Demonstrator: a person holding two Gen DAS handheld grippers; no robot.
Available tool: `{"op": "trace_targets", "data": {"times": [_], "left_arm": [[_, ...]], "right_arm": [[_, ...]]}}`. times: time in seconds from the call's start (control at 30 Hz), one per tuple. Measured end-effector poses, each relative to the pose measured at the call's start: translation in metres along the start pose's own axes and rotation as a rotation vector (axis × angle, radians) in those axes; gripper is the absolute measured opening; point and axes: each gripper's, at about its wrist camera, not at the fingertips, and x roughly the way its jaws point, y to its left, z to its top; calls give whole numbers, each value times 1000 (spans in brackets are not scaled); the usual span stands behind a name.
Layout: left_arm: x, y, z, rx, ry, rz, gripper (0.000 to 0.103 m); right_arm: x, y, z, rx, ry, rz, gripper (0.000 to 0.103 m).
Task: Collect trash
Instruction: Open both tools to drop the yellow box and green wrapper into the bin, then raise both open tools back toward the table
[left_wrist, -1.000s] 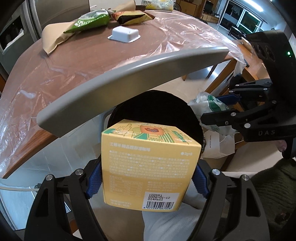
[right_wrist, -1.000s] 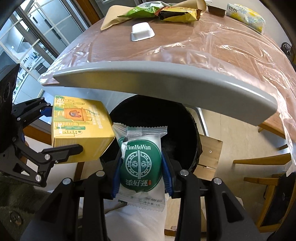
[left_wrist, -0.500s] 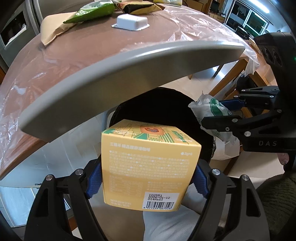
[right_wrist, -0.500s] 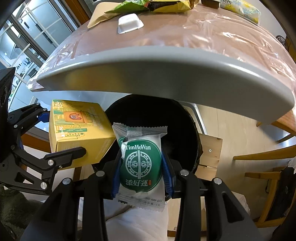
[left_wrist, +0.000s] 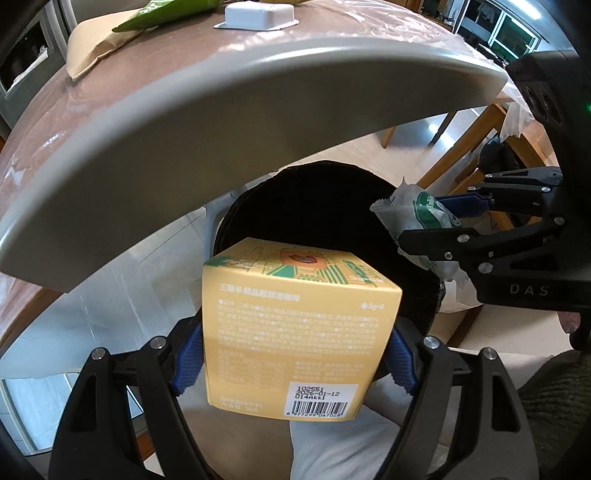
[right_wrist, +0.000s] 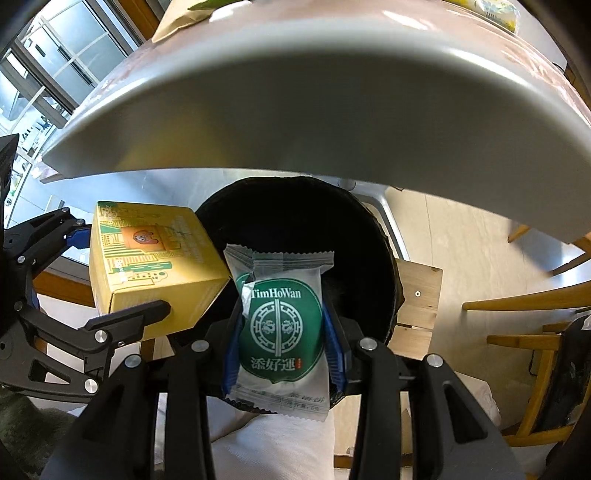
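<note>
While the yellow carton (left_wrist: 301, 354) sits clamped between the blue pads of your left hand-held gripper (left_wrist: 295, 360), it hangs just in front of the dark mouth of the trash bin (left_wrist: 317, 206), with its far top edge already overlapping the rim in the left wrist view. Your right hand-held gripper (right_wrist: 282, 347) is closed on the green-and-white TimHoWan snack wrapper (right_wrist: 282, 325), and that packet too is poised at the near edge of the bin (right_wrist: 295, 229), just beside the carton (right_wrist: 147, 266); the two pieces look close enough to touch at the carton's corner, though you cannot tell for sure. The grey bin lid (left_wrist: 236, 122) stands raised above the opening, so the way in looks free. The step in hand, as it reads, is the drop: both pieces are carried and lined up, and neither is yet inside. What the next move calls for is to bring each piece fully over the black opening and then part the jaws, probably one side at a time so the carton does not knock the wrapper off the rim. Beyond the lid, the bench (left_wrist: 155, 59) under its plastic sheet carries a white plastic tray (left_wrist: 256, 16), a green snack bag (left_wrist: 166, 14) and a brown paper bag (left_wrist: 94, 51), so more collecting appears to remain once these two are dropped.
</note>
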Motion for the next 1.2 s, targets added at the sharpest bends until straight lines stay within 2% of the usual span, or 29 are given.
{"op": "trace_targets", "data": {"times": [0.67, 0.77, 0.83, 0.93, 1.07, 1.2], "left_arm": [[6, -2, 11, 27, 8, 13, 80], [3, -1, 10, 28, -1, 8, 81], [5, 1, 11, 20, 1, 4, 81], [3, 4, 9, 16, 1, -3, 82], [0, 5, 7, 25, -3, -5, 89], [-7, 6, 5, 26, -5, -4, 89]], "right_arm": [[6, 1, 1, 3, 1, -22, 37], [2, 1, 1, 13, -8, -14, 45], [0, 0, 0, 20, -17, -10, 59], [-2, 1, -1, 23, -18, -10, 60], [-8, 3, 0, 19, -24, -9, 62], [-21, 7, -1, -10, -43, -19, 67]]}}
